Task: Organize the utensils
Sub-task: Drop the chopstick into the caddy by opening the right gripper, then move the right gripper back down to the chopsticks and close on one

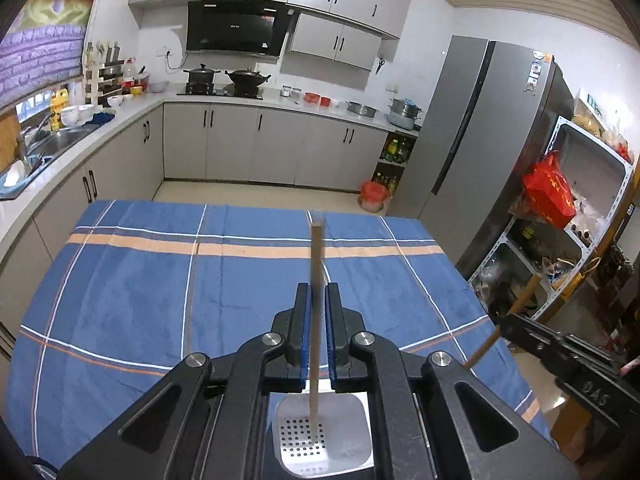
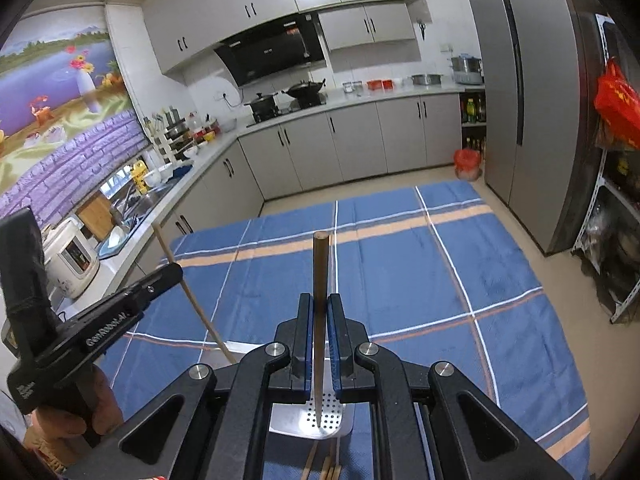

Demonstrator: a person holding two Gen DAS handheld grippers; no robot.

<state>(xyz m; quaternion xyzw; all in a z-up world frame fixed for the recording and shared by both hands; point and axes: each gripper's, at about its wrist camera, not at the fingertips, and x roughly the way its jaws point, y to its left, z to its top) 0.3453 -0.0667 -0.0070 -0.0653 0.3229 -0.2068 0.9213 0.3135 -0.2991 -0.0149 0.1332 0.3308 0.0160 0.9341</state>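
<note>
Left gripper (image 1: 318, 300): blue-padded fingers (image 1: 303, 332) pinched tight on a thin wooden handle. The handle ran forward between the pads and stuck out well past the fingertips; behind them it ran back to the head of a perforated metal spatula (image 1: 324, 432), silver, with a patch of small holes, sitting under the gripper body.

Right gripper (image 2: 319, 312): same arrangement. Fingers (image 2: 306, 340) pressed in on the darker wooden handle of a second slotted spatula (image 2: 320, 416); the handle end stood clear beyond the tips, and the perforated head lay behind the pads, under the frame.

Both grippers were over a table with a blue plaid cloth (image 1: 140, 280), orange and white stripes. The cloth ahead of both sets of fingertips was bare.

In the right wrist view, a few wooden chopsticks (image 2: 328, 470) lay on the cloth below the spatula head, behind the fingers; the count was unclear. The left gripper showed off to the left of the right fingers, a hand (image 2: 72, 420) around its grip, its spatula handle slanting down across the cloth.

In the left wrist view, the right gripper sat off to the right of the fingers, at the table's edge.

Backdrop: kitchen counter, stove with pots, grey refrigerator (image 1: 492, 140).
</note>
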